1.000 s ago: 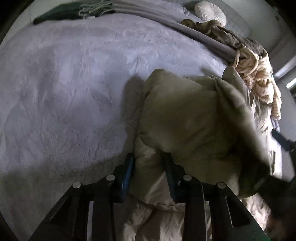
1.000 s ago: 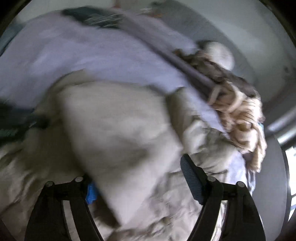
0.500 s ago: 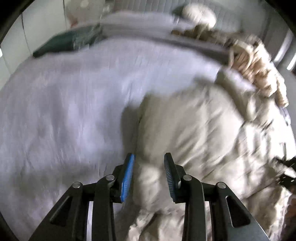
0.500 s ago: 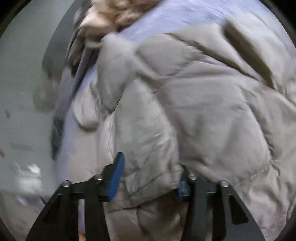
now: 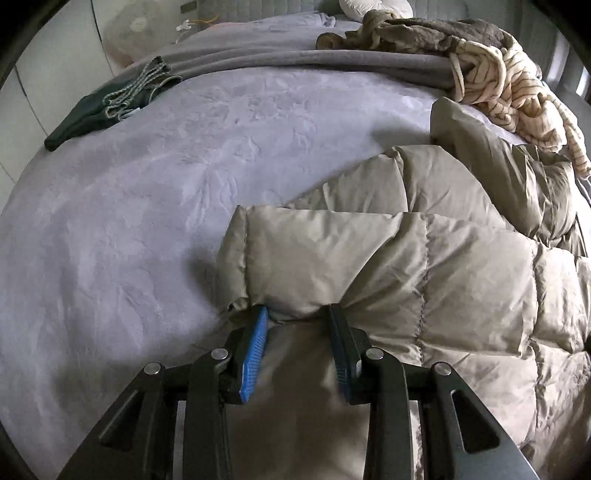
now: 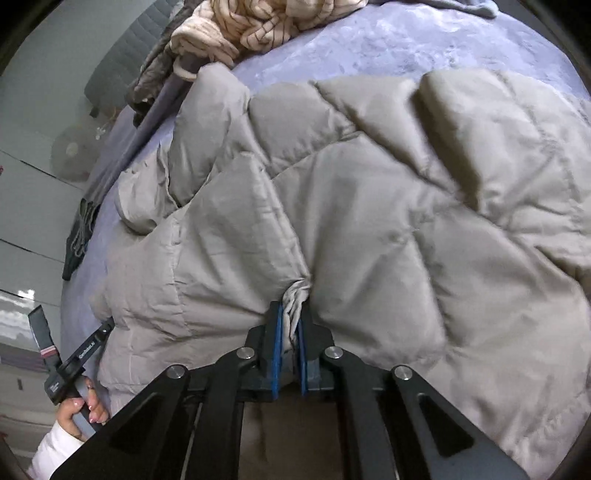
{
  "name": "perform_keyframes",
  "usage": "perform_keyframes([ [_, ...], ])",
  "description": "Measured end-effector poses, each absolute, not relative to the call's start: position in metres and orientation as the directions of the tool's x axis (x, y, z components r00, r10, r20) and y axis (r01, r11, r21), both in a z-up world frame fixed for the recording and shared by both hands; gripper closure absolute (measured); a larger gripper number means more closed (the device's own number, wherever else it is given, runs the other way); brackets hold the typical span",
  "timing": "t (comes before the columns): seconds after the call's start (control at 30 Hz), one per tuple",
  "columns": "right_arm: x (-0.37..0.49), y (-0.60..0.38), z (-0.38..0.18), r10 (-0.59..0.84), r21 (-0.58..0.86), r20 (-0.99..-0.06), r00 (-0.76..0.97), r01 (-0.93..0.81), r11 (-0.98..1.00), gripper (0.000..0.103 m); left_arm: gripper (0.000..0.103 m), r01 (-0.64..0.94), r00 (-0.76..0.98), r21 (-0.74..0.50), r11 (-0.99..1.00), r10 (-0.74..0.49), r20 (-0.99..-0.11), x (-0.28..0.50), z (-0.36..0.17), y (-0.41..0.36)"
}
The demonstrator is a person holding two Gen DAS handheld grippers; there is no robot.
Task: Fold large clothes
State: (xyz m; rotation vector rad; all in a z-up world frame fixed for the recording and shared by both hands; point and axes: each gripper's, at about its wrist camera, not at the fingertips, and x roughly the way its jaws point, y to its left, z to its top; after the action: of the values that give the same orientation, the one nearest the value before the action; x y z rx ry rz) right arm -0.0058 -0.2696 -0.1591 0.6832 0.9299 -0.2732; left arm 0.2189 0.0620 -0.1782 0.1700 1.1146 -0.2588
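Note:
A beige quilted down jacket [image 5: 443,280] lies spread on the lavender bed cover [image 5: 129,221]. My left gripper [image 5: 297,317] is shut on a thick fold at the jacket's near left corner, the puffy edge bunched between its blue pads [image 5: 258,332]. In the right wrist view the same jacket [image 6: 369,206] fills the frame. My right gripper [image 6: 291,317] is closing its jaws, and they pinch a thin gather of the jacket's hem tight. At the lower left a hand [image 6: 79,406] in a white sleeve holds the left gripper's handle; that gripper's fingers are hidden by the jacket.
A dark green garment [image 5: 110,107] lies at the far left of the bed. A rolled grey blanket [image 5: 295,62], a brown throw [image 5: 424,33] and a cream striped knit [image 5: 517,92] pile along the back. A fan [image 6: 70,153] stands beside the bed.
The right gripper swung across the jacket, rolled over and closed from wide open onto a pinch of the hem. The left gripper shifted with its fold; the jacket now lies flatter.

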Motion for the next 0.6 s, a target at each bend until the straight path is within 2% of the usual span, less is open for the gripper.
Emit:
perform_keyframes([
  [0.13,-0.026,-0.272,-0.141,-0.080,0.263,-0.836,0.543,0.524,0.810,0.097,0.067,0.289,0.433,0.054,0.956,-0.080,-0.898,0.206,-0.162,0.070],
  [0.17,-0.033,-0.272,-0.136,-0.089,0.248,-0.837,0.539,0.520,0.817,0.093,0.067,0.291,0.436,0.055,0.955,-0.081,-0.896,0.200,-0.158,0.070],
  [0.37,-0.073,-0.279,-0.132,-0.026,0.315,-0.840,0.542,0.526,0.790,0.092,0.067,0.351,0.410,0.007,0.936,-0.147,-0.900,0.155,-0.132,0.059],
  [0.4,-0.079,-0.280,-0.133,0.004,0.349,-0.837,0.548,0.527,0.775,0.092,0.064,0.365,0.398,-0.004,0.931,-0.160,-0.903,0.146,-0.130,0.054],
  [0.43,-0.083,-0.280,-0.136,0.025,0.371,-0.835,0.550,0.529,0.763,0.092,0.052,0.376,0.384,-0.016,0.927,-0.171,-0.907,0.137,-0.128,0.048],
  [0.47,-0.087,-0.280,-0.137,0.039,0.387,-0.834,0.551,0.532,0.753,0.092,0.020,0.380,0.376,-0.024,0.925,-0.178,-0.910,0.129,-0.126,0.043],
  [0.5,-0.092,-0.281,-0.138,0.051,0.401,-0.832,0.553,0.535,0.744,0.092,0.007,0.382,0.384,-0.029,0.924,-0.187,-0.904,0.118,-0.123,0.037],
  [0.6,-0.106,-0.284,-0.140,0.076,0.433,-0.826,0.559,0.542,0.720,0.089,0.007,0.426,0.379,-0.040,0.904,-0.218,-0.899,0.089,-0.116,0.015],
])
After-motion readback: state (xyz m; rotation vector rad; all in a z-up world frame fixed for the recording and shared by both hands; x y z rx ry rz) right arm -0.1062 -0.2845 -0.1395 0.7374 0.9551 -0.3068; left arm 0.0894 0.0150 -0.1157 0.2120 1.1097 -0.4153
